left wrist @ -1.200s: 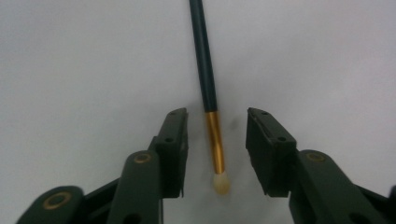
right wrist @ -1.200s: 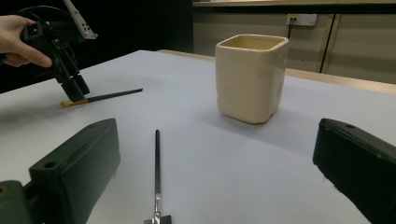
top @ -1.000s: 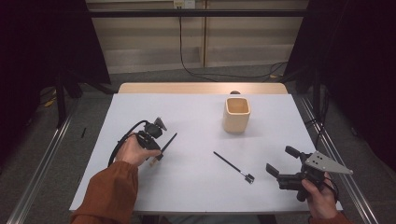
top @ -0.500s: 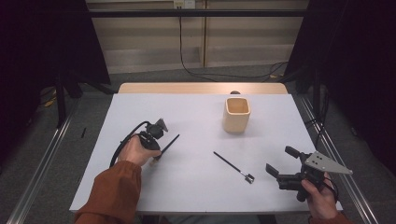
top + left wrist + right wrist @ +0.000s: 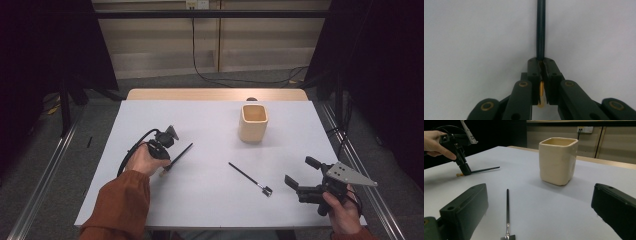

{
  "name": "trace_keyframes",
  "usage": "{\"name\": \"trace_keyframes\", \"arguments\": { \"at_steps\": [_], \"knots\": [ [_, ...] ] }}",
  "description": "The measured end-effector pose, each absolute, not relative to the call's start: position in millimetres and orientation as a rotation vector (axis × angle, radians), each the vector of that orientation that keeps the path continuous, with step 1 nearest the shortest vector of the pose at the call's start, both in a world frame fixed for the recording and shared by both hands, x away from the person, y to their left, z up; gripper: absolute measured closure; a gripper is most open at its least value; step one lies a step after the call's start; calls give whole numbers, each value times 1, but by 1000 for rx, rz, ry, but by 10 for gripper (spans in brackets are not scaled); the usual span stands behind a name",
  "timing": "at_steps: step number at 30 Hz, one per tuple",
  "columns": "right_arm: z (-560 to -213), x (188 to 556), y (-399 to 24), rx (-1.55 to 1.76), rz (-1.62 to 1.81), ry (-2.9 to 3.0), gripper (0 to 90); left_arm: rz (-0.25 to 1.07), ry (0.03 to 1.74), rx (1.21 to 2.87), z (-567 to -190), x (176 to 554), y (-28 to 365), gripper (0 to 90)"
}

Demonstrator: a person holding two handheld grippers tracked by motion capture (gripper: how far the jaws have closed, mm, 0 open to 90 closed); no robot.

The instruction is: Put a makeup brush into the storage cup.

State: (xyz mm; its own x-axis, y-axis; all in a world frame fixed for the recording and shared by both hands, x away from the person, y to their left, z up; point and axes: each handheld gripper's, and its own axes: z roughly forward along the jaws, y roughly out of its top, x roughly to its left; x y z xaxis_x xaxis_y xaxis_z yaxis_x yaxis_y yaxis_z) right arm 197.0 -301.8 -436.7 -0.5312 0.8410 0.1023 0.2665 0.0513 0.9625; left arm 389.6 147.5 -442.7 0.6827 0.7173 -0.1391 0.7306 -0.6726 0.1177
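A dark pen [image 5: 179, 155] with a yellow end lies on the white table [image 5: 210, 200] at the left. My left gripper [image 5: 165, 168] is shut on its near end. In the left gripper view the pads [image 5: 534, 71] pinch the pen [image 5: 540, 30], and the yellow tip pokes out behind them. These jaws have just been closing with the pen between them. My right gripper [image 5: 301, 171] hovers open at the front right with nothing between its fingers. In the right gripper view the left gripper [image 5: 465, 171] and the pen [image 5: 485, 170] show at the far left.
A beige square cup [image 5: 253, 122] [image 5: 557, 160] stands upright at the back right of the middle. A thin black rod with a small head [image 5: 248, 177] [image 5: 507, 212] lies between the two grippers. The left gripper's cable [image 5: 131, 150] loops beside the hand.
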Motion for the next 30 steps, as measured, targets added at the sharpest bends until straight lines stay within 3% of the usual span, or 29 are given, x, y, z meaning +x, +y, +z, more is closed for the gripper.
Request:
{"name": "trace_keyframes", "arguments": {
  "at_steps": [15,30],
  "knots": [
    [-437,197,-302,1122,1500,1828,1,-173,1206,2517,-429,387,164,847],
    [-437,196,-302,1116,1504,1828,1,-34,1070,2279,-420,370,181,847]
  ]
}}
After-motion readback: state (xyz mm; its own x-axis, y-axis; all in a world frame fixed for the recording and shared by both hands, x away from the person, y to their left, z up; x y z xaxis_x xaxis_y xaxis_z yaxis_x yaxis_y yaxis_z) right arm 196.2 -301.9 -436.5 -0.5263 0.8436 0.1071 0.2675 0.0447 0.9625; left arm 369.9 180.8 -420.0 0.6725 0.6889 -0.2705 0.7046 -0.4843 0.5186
